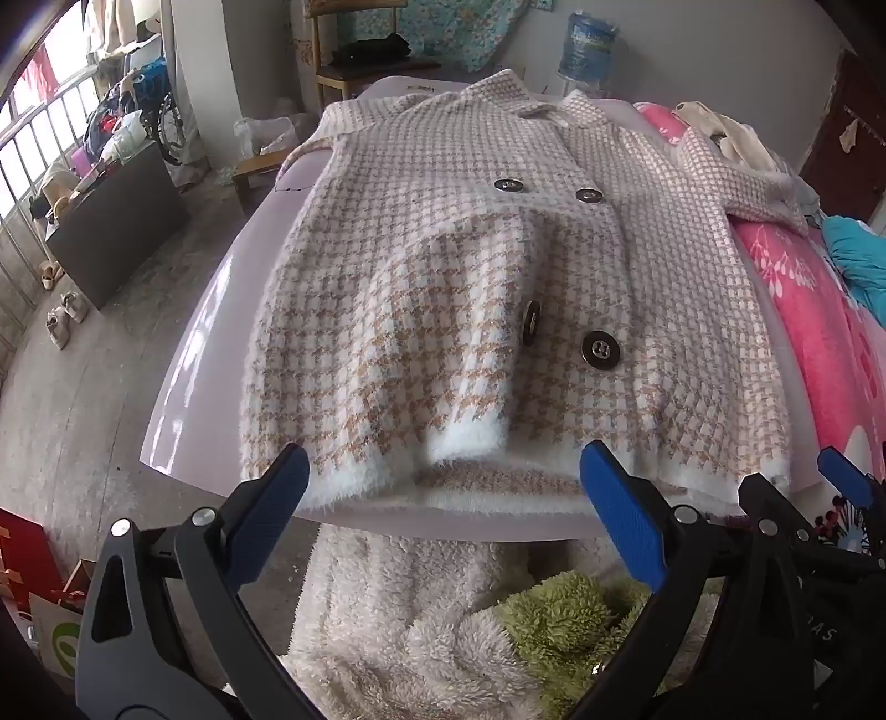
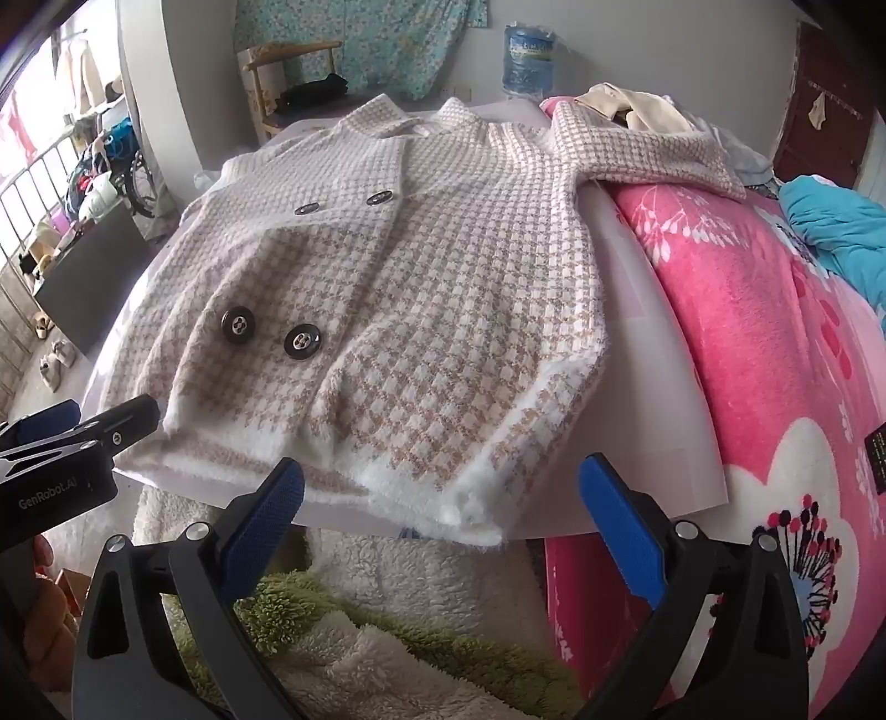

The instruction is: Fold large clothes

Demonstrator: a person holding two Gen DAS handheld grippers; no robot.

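Observation:
A fuzzy beige-and-white houndstooth coat (image 1: 470,288) with dark buttons lies front up on a white board (image 1: 210,332), collar far, white hem near. It also shows in the right wrist view (image 2: 432,310), with its right sleeve (image 2: 653,149) spread over a pink blanket. My left gripper (image 1: 443,487) is open, empty, just short of the hem's left part. My right gripper (image 2: 443,493) is open, empty, just short of the hem's right corner. The left gripper shows in the right wrist view (image 2: 77,437) at the left edge.
The pink flowered blanket (image 2: 747,360) covers the bed to the right, with a teal cloth (image 2: 841,232) and cream clothes (image 2: 637,111) on it. Fleecy white and green fabric (image 1: 443,626) lies below the board's near edge. A chair (image 1: 365,66) and water jug (image 1: 587,47) stand behind.

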